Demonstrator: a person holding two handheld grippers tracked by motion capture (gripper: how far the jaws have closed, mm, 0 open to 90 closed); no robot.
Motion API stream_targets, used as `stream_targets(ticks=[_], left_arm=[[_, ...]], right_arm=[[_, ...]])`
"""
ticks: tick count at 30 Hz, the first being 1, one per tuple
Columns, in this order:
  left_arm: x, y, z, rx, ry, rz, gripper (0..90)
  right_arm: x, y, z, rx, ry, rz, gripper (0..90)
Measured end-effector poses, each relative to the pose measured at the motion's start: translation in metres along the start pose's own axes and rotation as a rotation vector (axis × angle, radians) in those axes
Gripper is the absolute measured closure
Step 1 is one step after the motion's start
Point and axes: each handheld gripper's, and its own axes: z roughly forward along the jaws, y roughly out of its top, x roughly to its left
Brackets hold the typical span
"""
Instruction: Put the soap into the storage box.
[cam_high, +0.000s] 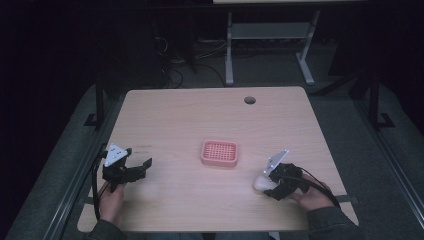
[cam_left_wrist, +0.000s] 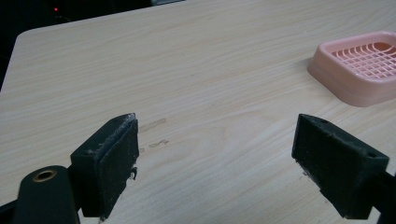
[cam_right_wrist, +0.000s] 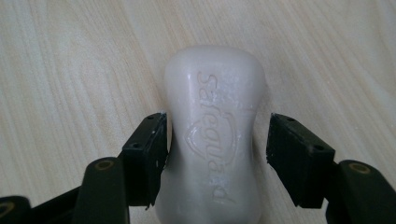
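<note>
**Close squarely on the soap bar before you lift**

Your right gripper (cam_high: 270, 186) stands over the white soap bar (cam_right_wrist: 215, 140), which lies flat on the wooden table (cam_high: 200, 125) at about 4 o'clock from the pink soap dish (cam_high: 219, 153), well apart from it. The jaws are half closed around the narrow waist of the bar. One pad seems to touch its side already; the other pad has a thin gap, so the grip is not yet made. I judge that you must finish the closing slowly and keep the bar centred, because soap is smooth and can slip out or turn if one pad pushes first. Hold the gripper level and press at the waist, not at the rounded ends.

Your left gripper (cam_left_wrist: 215, 154) waits at about 8 o'clock from the dish, its jaws wide apart with nothing between them, only bare table.

In the right gripper view the near end of the bar is cut off by the bottom edge. In the high view the bar is a small pale spot partly under the gripper, so the contact is hard to confirm there.
</note>
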Motion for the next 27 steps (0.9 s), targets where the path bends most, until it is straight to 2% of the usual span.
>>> stream_targets(ticks=[12, 19, 23, 27], left_arm=[[0.0003, -0.0002, 0.0002, 0.005, -0.004, -0.001, 14.2], [-0.0002, -0.0002, 0.0002, 0.006, -0.004, -0.001, 14.2], [0.0009, -0.0001, -0.0001, 0.009, -0.003, -0.001, 14.2], [0.0007, -0.0002, 0.0000, 0.010, -0.004, -0.005, 14.2]], right_arm=[[0.0004, -0.0012, 0.0072, 0.009, 0.034, 0.010, 45.2], [0.0017, -0.0012, 0.0066, 0.007, 0.022, 0.004, 47.4], [0.0026, 0.0022, 0.0046, 0.028, 0.023, 0.004, 48.2], [0.0021, 0.0057, 0.0001, 0.014, 0.022, -0.001, 48.3]])
